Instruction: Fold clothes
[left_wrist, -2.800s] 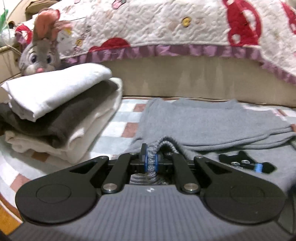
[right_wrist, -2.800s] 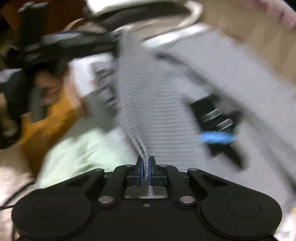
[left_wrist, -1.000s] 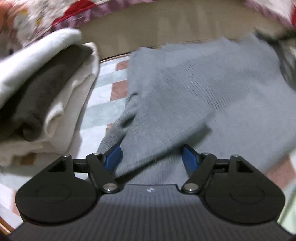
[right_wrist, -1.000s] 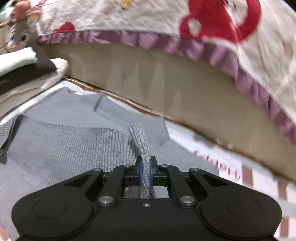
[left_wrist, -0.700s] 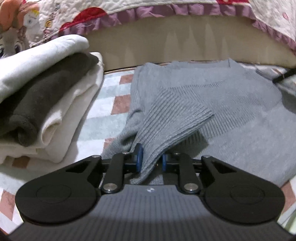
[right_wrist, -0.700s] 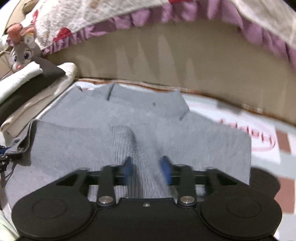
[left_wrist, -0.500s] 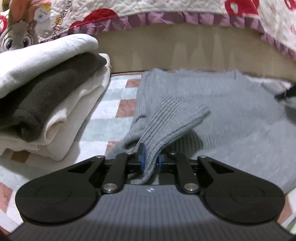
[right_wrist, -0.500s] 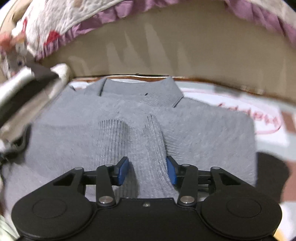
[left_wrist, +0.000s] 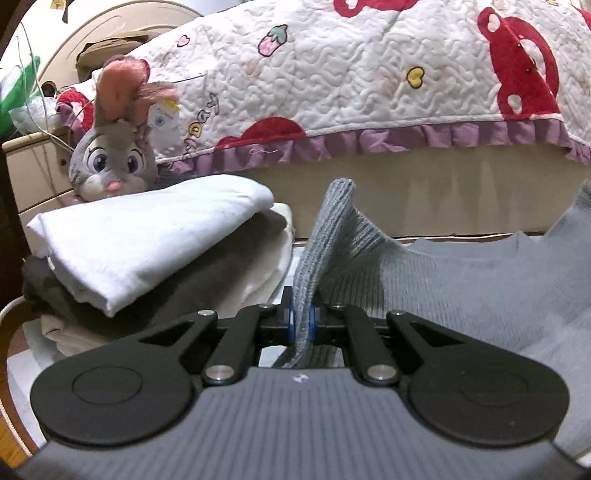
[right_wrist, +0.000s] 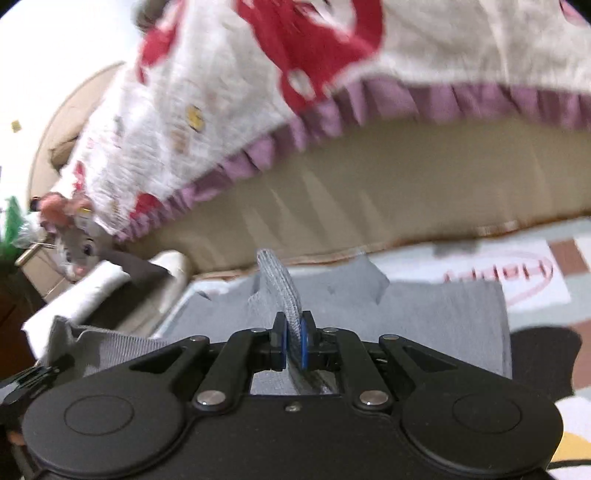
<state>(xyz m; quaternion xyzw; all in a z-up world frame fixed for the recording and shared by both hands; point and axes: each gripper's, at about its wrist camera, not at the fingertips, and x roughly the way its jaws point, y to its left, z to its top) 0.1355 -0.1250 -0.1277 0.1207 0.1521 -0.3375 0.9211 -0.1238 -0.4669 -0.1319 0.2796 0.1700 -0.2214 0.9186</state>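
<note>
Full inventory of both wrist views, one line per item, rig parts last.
grey knit sweater: 1, grey, spread on the mat, ribbed edges lifted.
stack of folded clothes: 1 stack, white, dark grey, cream, left of the sweater.
grey plush rabbit: 1, grey with pink ears, behind the stack.
white quilted bedspread: 1, white, red prints, purple frill, over the bed behind.
checked floor mat: 1, pale green, white, brown, under the sweater.
left gripper: 1, black, blue pads, jaws shut on sweater ribbing.
right gripper: 1, black, blue pads, jaws shut on sweater ribbing.

Ribbed matt knit grey sweater (left_wrist: 461, 280)
</note>
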